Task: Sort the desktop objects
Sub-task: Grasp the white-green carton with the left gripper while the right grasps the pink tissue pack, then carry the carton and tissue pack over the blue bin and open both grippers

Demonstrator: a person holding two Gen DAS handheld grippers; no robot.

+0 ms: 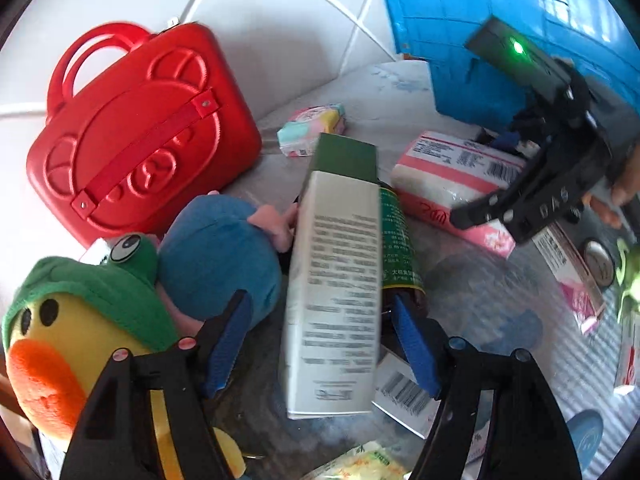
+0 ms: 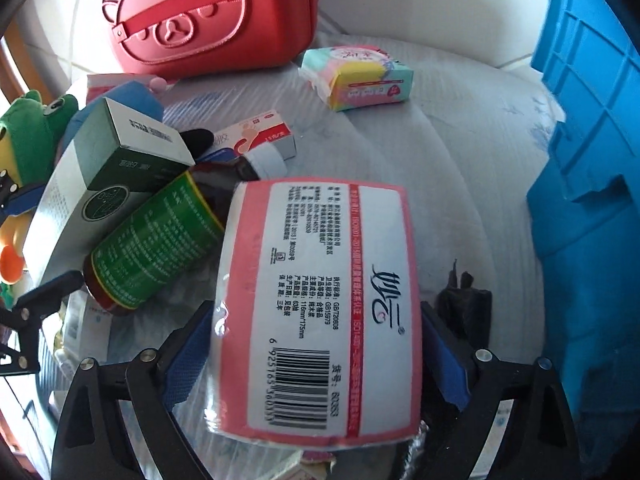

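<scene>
My left gripper (image 1: 322, 344) is open, its blue pads on either side of a tall white-and-green box (image 1: 336, 280) without touching it. The box leans on a brown bottle with a green label (image 1: 400, 248). My right gripper (image 2: 316, 356) has its blue pads against both sides of a pink-and-white tissue pack (image 2: 316, 304). In the left wrist view the right gripper (image 1: 532, 184) sits over that tissue pack (image 1: 452, 176). The box (image 2: 100, 176) and the bottle (image 2: 160, 240) lie left of the pack in the right wrist view.
A red bear case (image 1: 136, 132) stands at the back left, a blue crate (image 2: 592, 160) at the right. A yellow duck plush with a green frog hood (image 1: 76, 320) and a blue plush (image 1: 216, 256) lie left. A pastel tissue pack (image 2: 360, 76) and a small pink-white box (image 2: 260, 132) lie behind.
</scene>
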